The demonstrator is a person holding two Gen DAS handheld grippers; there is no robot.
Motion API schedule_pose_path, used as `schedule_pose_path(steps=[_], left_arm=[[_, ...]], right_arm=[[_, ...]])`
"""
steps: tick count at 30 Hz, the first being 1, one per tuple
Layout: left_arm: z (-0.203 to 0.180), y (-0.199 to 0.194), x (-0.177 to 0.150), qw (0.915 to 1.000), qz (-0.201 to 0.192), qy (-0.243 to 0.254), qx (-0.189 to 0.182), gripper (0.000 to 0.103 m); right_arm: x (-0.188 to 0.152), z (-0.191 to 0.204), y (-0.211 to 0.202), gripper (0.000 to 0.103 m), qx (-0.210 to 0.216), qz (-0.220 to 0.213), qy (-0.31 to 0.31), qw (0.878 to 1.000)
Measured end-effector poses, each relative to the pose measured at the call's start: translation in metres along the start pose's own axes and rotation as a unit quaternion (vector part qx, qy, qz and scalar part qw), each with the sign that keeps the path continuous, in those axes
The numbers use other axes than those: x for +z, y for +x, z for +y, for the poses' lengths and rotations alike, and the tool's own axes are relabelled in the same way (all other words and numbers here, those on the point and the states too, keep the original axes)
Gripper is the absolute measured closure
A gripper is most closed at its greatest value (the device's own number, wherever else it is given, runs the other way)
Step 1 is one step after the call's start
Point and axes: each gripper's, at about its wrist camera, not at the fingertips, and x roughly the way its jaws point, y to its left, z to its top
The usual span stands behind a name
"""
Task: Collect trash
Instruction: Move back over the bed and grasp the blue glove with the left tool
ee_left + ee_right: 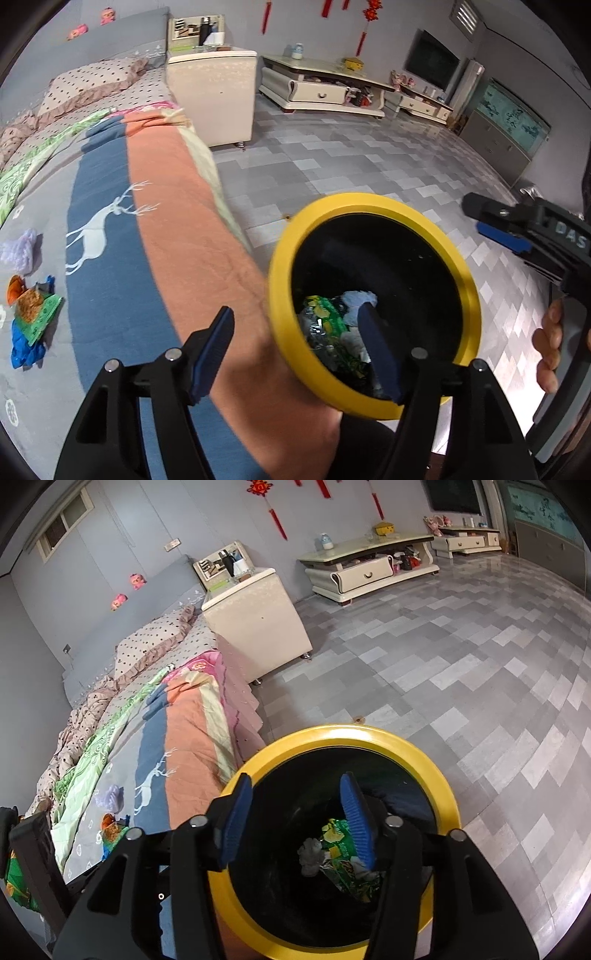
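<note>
While both pairs of tongs hung over the round yellow-rimmed black bin (pixel 332 849) beside the bed (pixel 162 229), each stood parted with nothing between its blue pads. The left tongs (pixel 299 354) gaped wide; the right tongs (pixel 295 823) stood about half open above the green foil wrapper (pixel 347 864) and grey crumpled wad (pixel 312 854) lying in the bin. What remained was on the bedspread: a heap of orange, green and blue wrappers (pixel 31 314) and a crumpled lilac tissue (pixel 22 249), well apart from the bin, off to the left of the left tongs. I judged the left hand the nearer for that reach.
</note>
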Motion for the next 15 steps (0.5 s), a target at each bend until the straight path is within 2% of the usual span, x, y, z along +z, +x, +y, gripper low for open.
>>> schedule_pose_path(steps=[8,9,15], left_arm=[[0.039,-0.014,-0.005,0.9994,-0.008,-0.024,0.024,0.030],[0.047,-0.016,-0.007,0.9991,-0.010,-0.028,0.030,0.030],[0.086,-0.030,-0.013,0.9970,-0.017,-0.057,0.049,0.030]], right_arm=[[-0.002,0.035,-0.004,0.038,0.015,0.000,-0.028,0.999],[-0.003,0.041,-0.004,0.033,0.018,0.000,-0.034,0.999],[-0.007,0.073,-0.001,0.021,0.065,0.001,-0.045,0.997]])
